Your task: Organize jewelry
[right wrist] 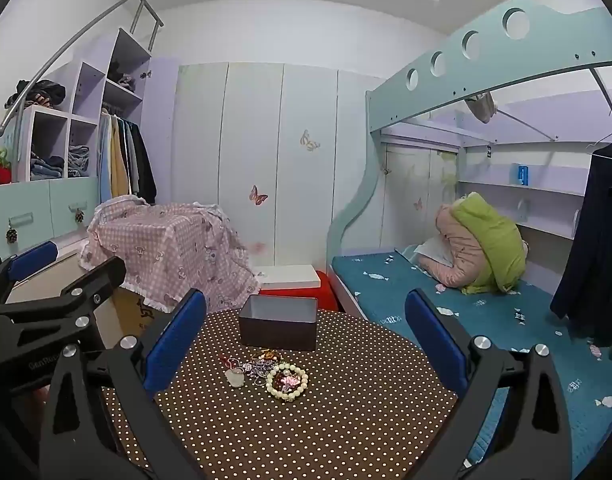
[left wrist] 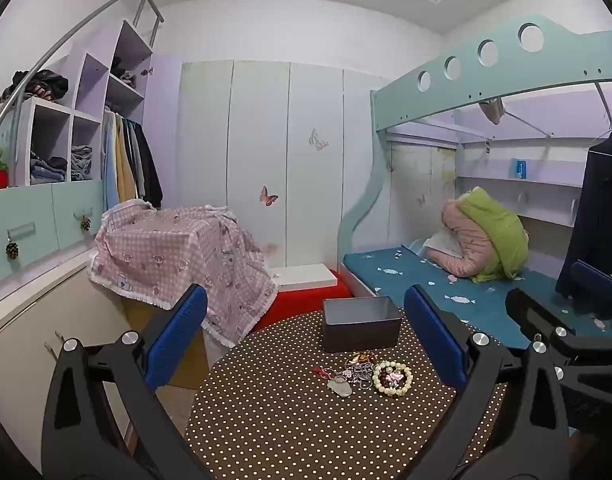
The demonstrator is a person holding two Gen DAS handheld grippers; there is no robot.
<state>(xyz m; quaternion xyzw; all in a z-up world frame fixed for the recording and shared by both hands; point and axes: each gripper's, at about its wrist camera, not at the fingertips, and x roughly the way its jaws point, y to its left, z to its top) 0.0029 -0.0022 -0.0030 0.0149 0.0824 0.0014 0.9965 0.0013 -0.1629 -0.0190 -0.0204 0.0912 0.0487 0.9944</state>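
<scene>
A small heap of jewelry lies on the round table with the brown polka-dot cloth (left wrist: pixel 290 420) (right wrist: pixel 345 420): a cream bead bracelet (left wrist: pixel 392 379) (right wrist: pixel 286 382), a pale jade pendant (left wrist: pixel 341 388) (right wrist: pixel 235 378) on a red cord, and tangled silver and red pieces (left wrist: pixel 359 364) (right wrist: pixel 264 362). An open dark box (left wrist: pixel 361 323) (right wrist: pixel 278 322) stands just behind the heap. My left gripper (left wrist: pixel 306 320) is open and empty, held above the table short of the heap. My right gripper (right wrist: pixel 306 320) is open and empty likewise. Each gripper shows at the other view's edge.
A bunk bed with a blue mattress (left wrist: pixel 465 292) (right wrist: pixel 485 312) runs along the right, with folded bedding (right wrist: pixel 481 244) on it. A pink checked cloth (left wrist: pixel 178 252) covers furniture at the left. A red stool with a white board (right wrist: pixel 290 280) stands behind the table.
</scene>
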